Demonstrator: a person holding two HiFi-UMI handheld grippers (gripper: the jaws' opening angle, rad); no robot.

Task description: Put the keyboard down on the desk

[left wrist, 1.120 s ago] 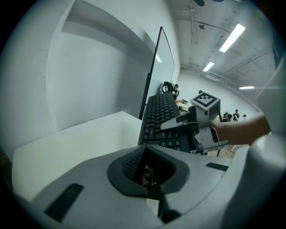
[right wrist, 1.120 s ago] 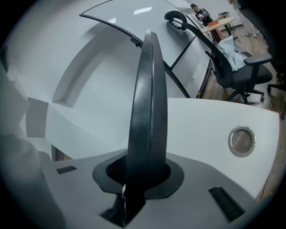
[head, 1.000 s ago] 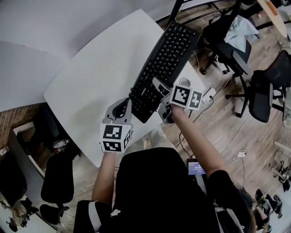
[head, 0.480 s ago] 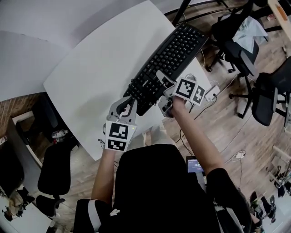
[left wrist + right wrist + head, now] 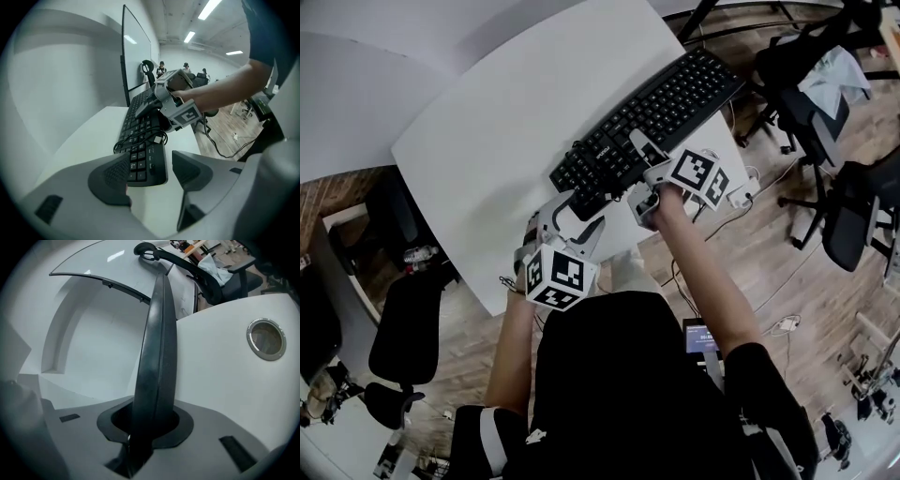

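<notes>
Currently: release step | keyboard [image 5: 647, 127] appears flat on desk [image 5: 506, 122] | left gripper [image 5: 572, 214] jaws opening, keyboard's end between them, pads clear | right gripper [image 5: 642, 183] clamped on keyboard's long edge | next, judged: right lets go, both withdraw.

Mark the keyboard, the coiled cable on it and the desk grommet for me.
keyboard [image 5: 661, 112]: head view, middle of the key field.
coiled cable [image 5: 145, 138]: left gripper view, bundle lying on the keys.
desk grommet [image 5: 266, 339]: right gripper view, centre of the round cap.
</notes>
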